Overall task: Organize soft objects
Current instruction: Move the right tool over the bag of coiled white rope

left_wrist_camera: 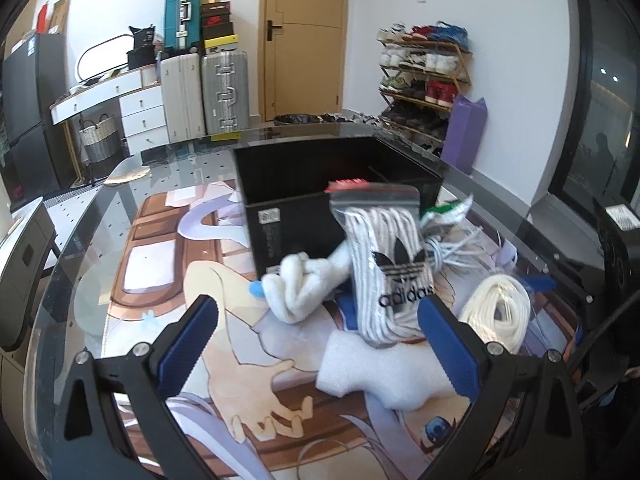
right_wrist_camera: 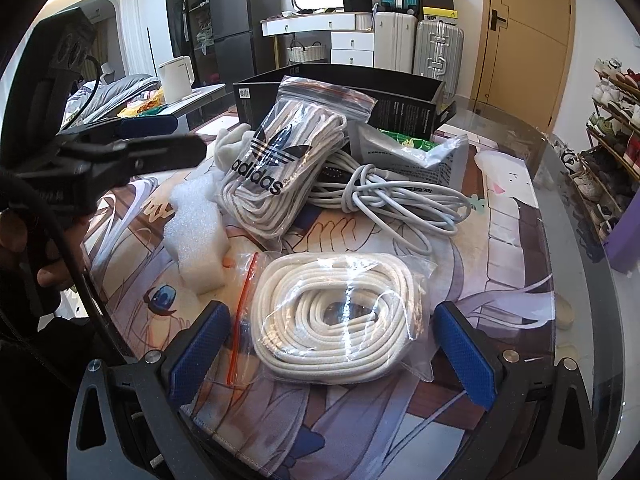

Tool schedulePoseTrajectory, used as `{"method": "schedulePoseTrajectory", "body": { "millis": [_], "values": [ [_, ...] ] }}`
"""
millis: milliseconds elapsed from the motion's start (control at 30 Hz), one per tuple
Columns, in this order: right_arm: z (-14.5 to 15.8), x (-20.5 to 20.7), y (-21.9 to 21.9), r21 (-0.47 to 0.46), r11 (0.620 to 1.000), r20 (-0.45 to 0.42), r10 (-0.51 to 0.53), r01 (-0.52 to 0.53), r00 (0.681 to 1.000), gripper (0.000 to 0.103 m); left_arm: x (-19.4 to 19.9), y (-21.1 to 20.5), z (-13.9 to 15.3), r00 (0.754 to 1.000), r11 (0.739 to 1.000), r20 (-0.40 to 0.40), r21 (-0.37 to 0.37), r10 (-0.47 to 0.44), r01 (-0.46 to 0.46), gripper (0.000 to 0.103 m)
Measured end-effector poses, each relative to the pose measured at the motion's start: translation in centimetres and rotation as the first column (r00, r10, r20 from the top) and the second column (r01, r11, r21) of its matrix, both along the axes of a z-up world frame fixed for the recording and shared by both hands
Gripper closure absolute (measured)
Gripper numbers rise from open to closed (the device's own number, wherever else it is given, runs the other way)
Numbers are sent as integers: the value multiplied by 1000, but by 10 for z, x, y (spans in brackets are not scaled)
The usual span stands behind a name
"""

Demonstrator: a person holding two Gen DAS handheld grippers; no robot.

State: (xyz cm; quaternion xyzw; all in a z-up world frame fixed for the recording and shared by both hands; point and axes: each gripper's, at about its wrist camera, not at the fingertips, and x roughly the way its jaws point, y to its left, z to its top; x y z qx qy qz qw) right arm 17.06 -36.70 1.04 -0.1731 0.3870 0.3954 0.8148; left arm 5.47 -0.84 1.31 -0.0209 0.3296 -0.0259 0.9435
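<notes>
The table (right_wrist_camera: 580, 240) was topped with glossy, reflective glass over a printed mat (right_wrist_camera: 508, 248). Woven white laces (right_wrist_camera: 336, 320) were sealed in a crinkled, shiny clear plastic bag (right_wrist_camera: 416, 272). A foam block (right_wrist_camera: 198, 240) was seen as white and finely pitted. The box (left_wrist_camera: 296, 188) was matt black card. The fingers (right_wrist_camera: 196, 356) were padded with ribbed blue rubber.

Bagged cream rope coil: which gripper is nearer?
Right. The right gripper is open with the bagged cream rope coil between its fingers. The left gripper is open off to the coil's side, facing the adidas bag.
</notes>
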Motion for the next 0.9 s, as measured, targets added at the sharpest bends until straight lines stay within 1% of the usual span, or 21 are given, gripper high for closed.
{"method": "schedulePoseTrajectory", "body": {
  "millis": [167, 333, 633, 800, 900],
  "values": [
    [0, 0, -3, 10, 1000, 5, 1, -1, 1000, 1, -4, -9, -2, 998, 998, -17, 1, -61, 61, 2],
    [0, 0, -8, 12, 1000, 8, 0, 0, 1000, 1, -7, -18, -7, 990, 991, -54, -3, -131, 131, 2],
    [0, 5, -15, 11, 1000, 10, -10, 10, 1000, 1, -8, -36, -17, 977, 981, -106, 37, -187, 191, 2],
    [-1, 5, -14, 13, 1000, 12, -3, 3, 1000, 1, -9, -39, -18, 970, 976, -120, 17, -213, 216, 2],
    [-1, 3, -14, 13, 1000, 12, 2, -2, 1000, 1, -11, -40, -17, 969, 975, -117, 20, -218, 221, 2]
  ]
}}
